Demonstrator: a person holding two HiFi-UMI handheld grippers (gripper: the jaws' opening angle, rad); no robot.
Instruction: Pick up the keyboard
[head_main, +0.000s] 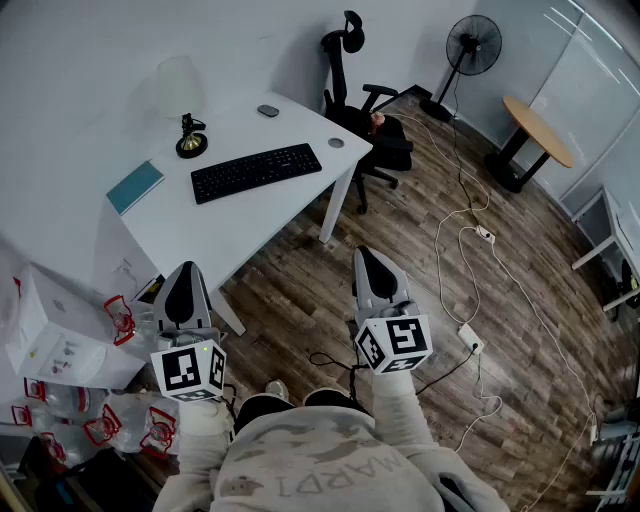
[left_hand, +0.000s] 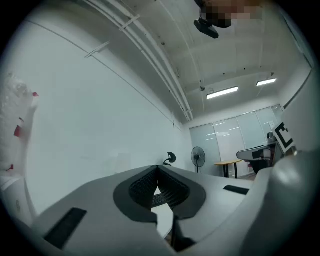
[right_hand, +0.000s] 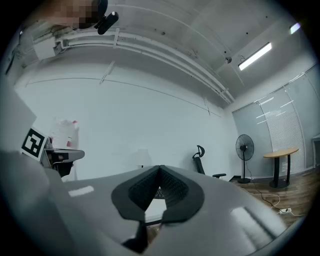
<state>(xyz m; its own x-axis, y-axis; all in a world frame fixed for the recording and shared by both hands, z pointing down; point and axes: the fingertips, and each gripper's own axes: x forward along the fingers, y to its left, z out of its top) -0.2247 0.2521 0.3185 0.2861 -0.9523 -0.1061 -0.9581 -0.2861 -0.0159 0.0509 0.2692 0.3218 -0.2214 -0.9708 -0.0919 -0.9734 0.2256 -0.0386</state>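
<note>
A black keyboard (head_main: 255, 171) lies flat on the white desk (head_main: 290, 205), far ahead of both grippers. My left gripper (head_main: 184, 272) hovers over the floor by the desk's near corner, its jaws shut with nothing between them. My right gripper (head_main: 367, 258) is held level to the right of the desk, also shut and empty. In the left gripper view the closed gripper (left_hand: 158, 169) fills the lower frame, and a sliver of the keyboard (left_hand: 159, 199) shows through the notch. The right gripper view shows its gripper (right_hand: 160, 168) closed the same way, pointing at the desk.
On the desk stand a lamp (head_main: 185, 100), a teal notebook (head_main: 135, 186) and a mouse (head_main: 268, 111). A black office chair (head_main: 365, 120) sits behind the desk's right end. A fan (head_main: 470, 50), a round wooden table (head_main: 535, 130) and floor cables (head_main: 470, 250) lie right. Boxes and bags (head_main: 60, 345) crowd the left.
</note>
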